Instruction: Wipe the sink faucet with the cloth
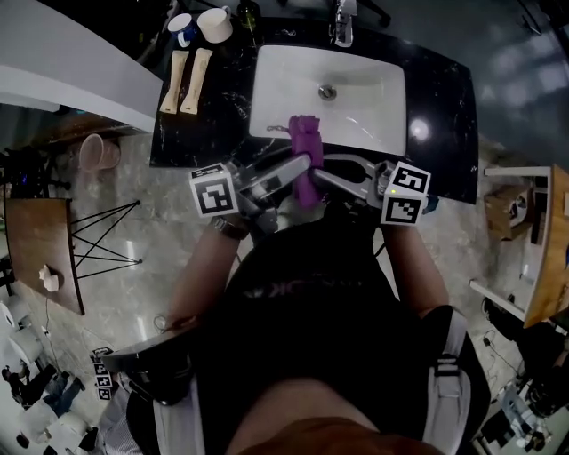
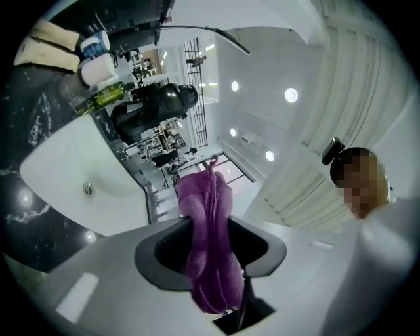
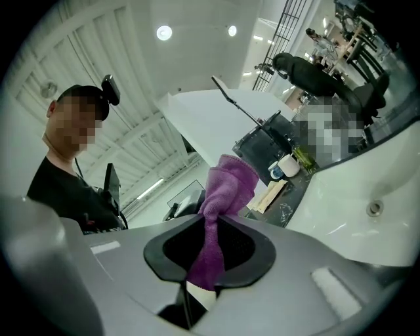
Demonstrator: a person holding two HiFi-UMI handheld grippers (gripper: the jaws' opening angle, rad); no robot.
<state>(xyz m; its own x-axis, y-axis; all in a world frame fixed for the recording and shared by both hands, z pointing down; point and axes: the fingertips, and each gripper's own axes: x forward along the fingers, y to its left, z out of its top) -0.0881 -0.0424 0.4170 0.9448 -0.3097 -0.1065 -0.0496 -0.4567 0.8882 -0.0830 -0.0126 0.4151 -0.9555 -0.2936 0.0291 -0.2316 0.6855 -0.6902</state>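
A purple cloth hangs in front of the white sink, at its near rim, with both grippers meeting on it. My right gripper is shut on the cloth, pinching it to a narrow waist between its jaws. My left gripper comes in from the left. Its jaws stand wide, and a thick, unsqueezed fold of cloth lies between them. The chrome faucet stands at the far side of the sink, away from both grippers.
A black marble counter surrounds the sink. On its left are two cups, a dark bottle and two beige tubes. A pink bin and a wooden table stand on the floor to the left.
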